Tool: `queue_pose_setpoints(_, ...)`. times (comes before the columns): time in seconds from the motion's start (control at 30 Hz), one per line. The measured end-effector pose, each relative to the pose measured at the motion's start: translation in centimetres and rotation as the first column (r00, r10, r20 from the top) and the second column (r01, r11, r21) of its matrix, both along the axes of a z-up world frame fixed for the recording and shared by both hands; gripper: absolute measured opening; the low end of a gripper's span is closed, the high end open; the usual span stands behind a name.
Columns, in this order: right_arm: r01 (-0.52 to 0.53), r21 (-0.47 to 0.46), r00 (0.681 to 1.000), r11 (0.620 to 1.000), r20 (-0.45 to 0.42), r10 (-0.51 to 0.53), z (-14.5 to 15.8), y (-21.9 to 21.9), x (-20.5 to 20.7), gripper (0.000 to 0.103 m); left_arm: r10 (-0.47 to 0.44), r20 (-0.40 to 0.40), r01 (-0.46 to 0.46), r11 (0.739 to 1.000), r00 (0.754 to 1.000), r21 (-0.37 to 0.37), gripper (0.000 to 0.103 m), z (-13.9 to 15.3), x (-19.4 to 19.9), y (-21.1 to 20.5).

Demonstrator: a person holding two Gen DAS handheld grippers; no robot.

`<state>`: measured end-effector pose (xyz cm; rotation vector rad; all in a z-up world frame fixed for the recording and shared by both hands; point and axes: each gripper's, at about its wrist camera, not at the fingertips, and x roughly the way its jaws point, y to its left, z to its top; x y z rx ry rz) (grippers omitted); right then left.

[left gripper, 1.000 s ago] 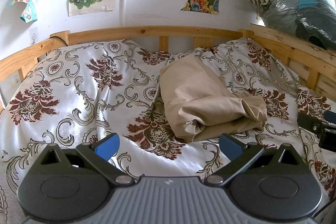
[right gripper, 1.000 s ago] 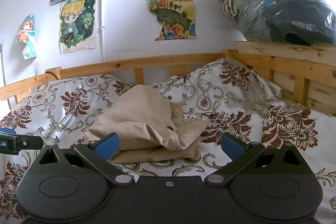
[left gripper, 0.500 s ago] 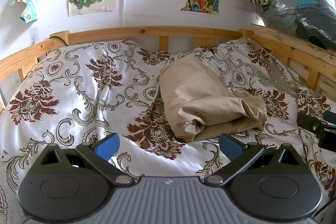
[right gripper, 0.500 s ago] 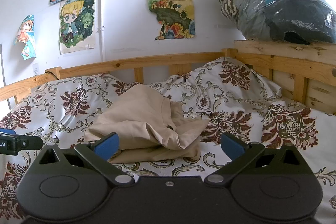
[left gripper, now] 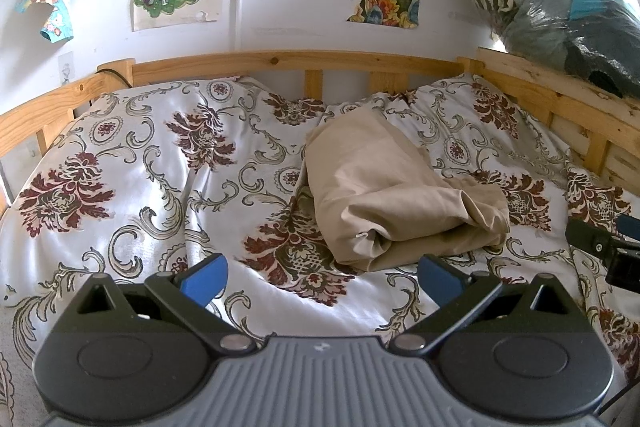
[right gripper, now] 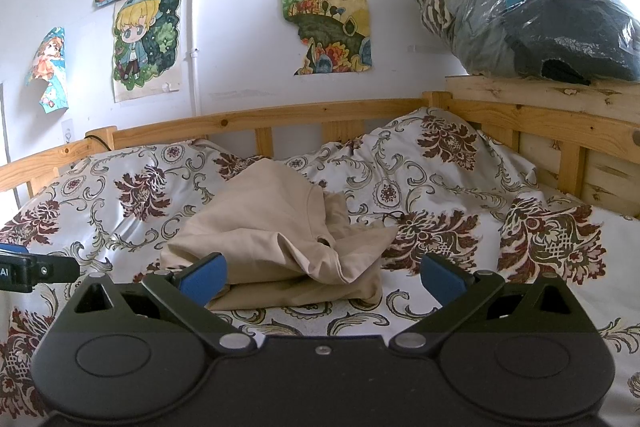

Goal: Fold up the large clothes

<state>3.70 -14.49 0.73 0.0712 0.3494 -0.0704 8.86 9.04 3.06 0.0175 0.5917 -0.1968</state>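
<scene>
Wooden rails [left gripper: 280, 61] fence a bed covered by a white quilt [left gripper: 132, 179] with maroon flowers; posters [right gripper: 146, 43] hang on the wall. At frame centre lies a beige garment [left gripper: 384, 195], roughly folded into a thick, wrinkled bundle with a loose flap bunched at its right end. In the left wrist view its long axis runs from upper centre toward lower right. Left gripper [left gripper: 322, 277] and right gripper [right gripper: 322, 277] hover near its lower edge, blue fingers [right gripper: 204, 277] spread wide apart, holding nothing
</scene>
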Motion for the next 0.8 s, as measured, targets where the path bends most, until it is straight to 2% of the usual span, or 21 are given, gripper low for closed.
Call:
queue_pose_setpoints(0.67, 0.001, 0.001, 1.0, 1.0, -0.002, -0.001, 0.05, 0.0, 0.03, 0.102, 0.0, 0.0, 0.0, 1.0, 1.0, 0.002, 0.102, 0.1, 0.06, 0.17)
queue_pose_setpoints(0.8, 0.001, 0.001, 1.0, 1.0, -0.002, -0.001, 0.06, -0.01, 0.03, 0.102, -0.012, -0.023, 0.012, 1.0, 1.0, 0.003, 0.102, 0.17, 0.16, 0.18)
